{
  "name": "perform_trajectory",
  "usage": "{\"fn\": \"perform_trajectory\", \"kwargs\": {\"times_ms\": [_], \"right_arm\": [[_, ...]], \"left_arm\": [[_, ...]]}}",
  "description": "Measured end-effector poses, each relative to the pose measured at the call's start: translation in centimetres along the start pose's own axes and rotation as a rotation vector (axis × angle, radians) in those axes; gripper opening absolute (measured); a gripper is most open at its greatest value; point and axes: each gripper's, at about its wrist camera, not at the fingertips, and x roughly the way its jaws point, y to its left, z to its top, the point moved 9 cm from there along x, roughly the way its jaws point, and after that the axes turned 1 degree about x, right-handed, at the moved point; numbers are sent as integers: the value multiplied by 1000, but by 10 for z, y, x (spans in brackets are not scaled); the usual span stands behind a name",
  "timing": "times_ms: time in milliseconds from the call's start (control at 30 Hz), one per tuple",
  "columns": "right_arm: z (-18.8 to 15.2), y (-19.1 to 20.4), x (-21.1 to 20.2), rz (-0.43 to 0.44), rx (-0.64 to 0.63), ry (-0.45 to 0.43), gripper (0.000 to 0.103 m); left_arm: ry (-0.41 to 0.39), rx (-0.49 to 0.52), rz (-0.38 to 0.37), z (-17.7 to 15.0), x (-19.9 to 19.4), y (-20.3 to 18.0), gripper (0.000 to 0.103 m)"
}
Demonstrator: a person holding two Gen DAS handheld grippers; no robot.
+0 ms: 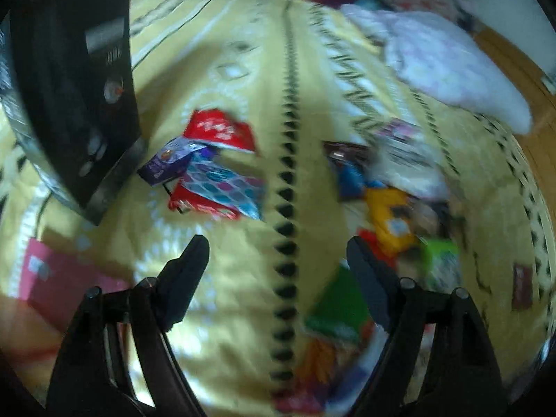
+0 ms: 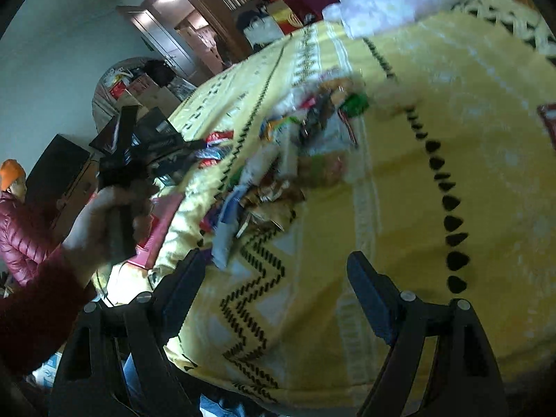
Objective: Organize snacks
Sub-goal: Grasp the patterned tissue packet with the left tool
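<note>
The left wrist view looks steeply down from close above the yellow blanket (image 1: 243, 69) on the bed, its own two black fingers (image 1: 187, 271) framing the bottom of the picture and snack packets (image 1: 215, 160) lying just ahead. The right wrist view looks at a shallower tilt along the same blanket (image 2: 451, 104) from the bed's near edge, taking in the room beyond and the left hand (image 2: 104, 219). Both views share the blanket and the scattered snack pile (image 2: 278, 160).
</note>
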Motion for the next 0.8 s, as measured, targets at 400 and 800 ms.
{"fn": "perform_trajectory", "kwargs": {"times_ms": [400, 800], "right_arm": [[-3, -39, 34, 2, 67, 56, 86], [89, 27, 42, 41, -211, -21, 86]], "left_arm": [[18, 127, 105, 20, 75, -11, 83], [-144, 270, -127, -95, -78, -47, 73]]}}
